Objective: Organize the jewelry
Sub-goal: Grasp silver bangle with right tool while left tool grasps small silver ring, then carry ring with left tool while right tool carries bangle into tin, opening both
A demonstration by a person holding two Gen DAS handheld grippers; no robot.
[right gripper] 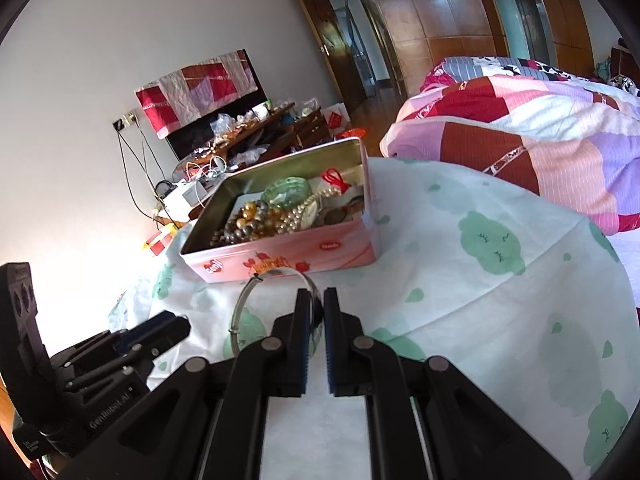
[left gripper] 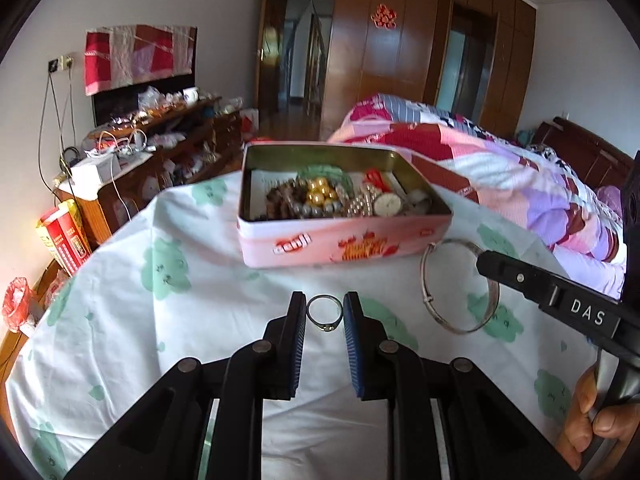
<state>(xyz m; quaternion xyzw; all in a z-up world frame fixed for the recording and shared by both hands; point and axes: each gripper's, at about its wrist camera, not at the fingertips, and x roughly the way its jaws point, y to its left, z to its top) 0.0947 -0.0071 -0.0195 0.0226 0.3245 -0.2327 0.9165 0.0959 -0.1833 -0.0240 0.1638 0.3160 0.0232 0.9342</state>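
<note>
I am pinching the small silver ring (left gripper: 324, 314) in my left gripper (left gripper: 324, 308), its blue pads touching both sides. My right gripper (right gripper: 318, 304) is pressing its jaws onto the thin silver bangle (right gripper: 256, 300), just before the open pink tin box (left gripper: 340, 240) of beads on the white, green-patterned counter (left gripper: 180, 312).

We lose part of the silver bangle (right gripper: 256, 300) behind the right gripper (right gripper: 318, 312) fingers, so contact is unclear. Tin (left gripper: 344, 240) contents overlap; single pieces can't be separated. The hand (left gripper: 592, 412) is cut by the picture's right edge. The ring (left gripper: 325, 314) setting is too small to read. Dresser (left gripper: 160, 148) clutter is blurred.
</note>
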